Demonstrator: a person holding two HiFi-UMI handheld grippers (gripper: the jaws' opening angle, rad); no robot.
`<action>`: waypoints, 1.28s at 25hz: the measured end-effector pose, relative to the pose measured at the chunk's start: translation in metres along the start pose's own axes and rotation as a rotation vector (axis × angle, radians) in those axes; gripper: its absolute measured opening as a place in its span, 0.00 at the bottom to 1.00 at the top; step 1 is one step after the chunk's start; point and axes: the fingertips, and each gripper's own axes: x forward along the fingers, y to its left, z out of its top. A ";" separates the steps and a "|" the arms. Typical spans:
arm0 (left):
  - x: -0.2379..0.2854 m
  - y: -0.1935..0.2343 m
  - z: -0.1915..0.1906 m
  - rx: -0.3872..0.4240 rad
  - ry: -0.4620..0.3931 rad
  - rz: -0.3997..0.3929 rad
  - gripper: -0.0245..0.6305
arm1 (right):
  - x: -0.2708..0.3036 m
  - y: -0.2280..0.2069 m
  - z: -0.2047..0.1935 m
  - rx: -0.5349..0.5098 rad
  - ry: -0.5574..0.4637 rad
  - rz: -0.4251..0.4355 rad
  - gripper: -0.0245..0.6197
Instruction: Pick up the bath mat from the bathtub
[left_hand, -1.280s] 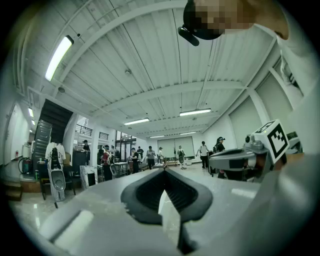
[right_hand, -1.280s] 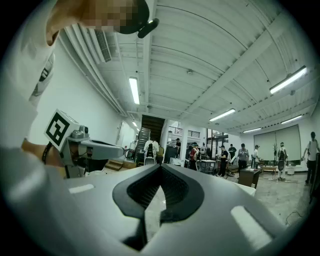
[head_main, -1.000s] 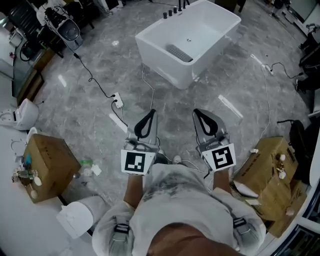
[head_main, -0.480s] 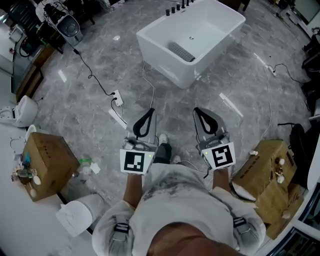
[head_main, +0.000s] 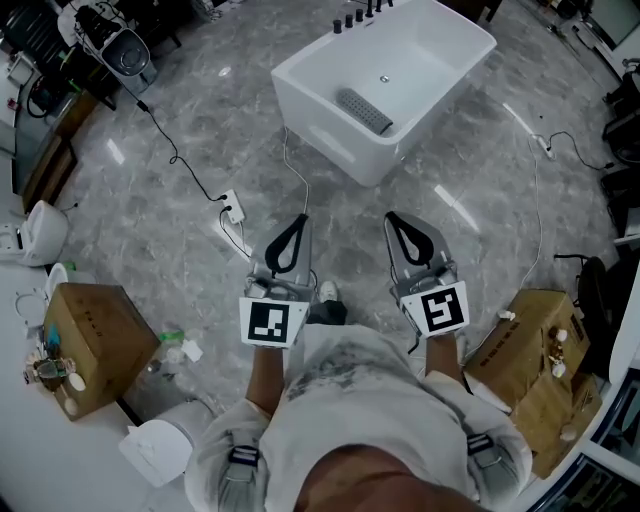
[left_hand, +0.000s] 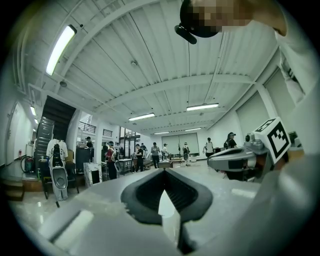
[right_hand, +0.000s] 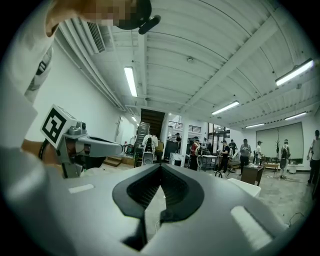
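Left gripper (head_main: 302, 222): jaws together, nothing held; its own view confirms this (left_hand: 164, 173). Right gripper (head_main: 393, 218): jaws likewise together and empty (right_hand: 160, 168).

The bath mat (head_main: 363, 110), a grey strip, lies on the floor of the white bathtub (head_main: 310, 105), well ahead of both grippers. Its long axis runs diagonally, from far left to near right. The right gripper appears marginally nearer.

Only the head view shows the tub and mat. The level-pointing gripper views show the hall and distant people (left_hand: 137, 155), not the mat.
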 end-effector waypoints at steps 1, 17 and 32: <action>0.005 0.008 0.000 -0.003 -0.001 -0.003 0.04 | 0.009 -0.001 0.001 -0.001 0.002 -0.004 0.04; 0.099 0.091 -0.008 -0.020 -0.009 -0.056 0.04 | 0.124 -0.038 -0.006 -0.004 0.024 -0.043 0.04; 0.237 0.137 -0.012 -0.040 0.021 -0.017 0.04 | 0.240 -0.138 -0.021 0.007 0.027 0.021 0.04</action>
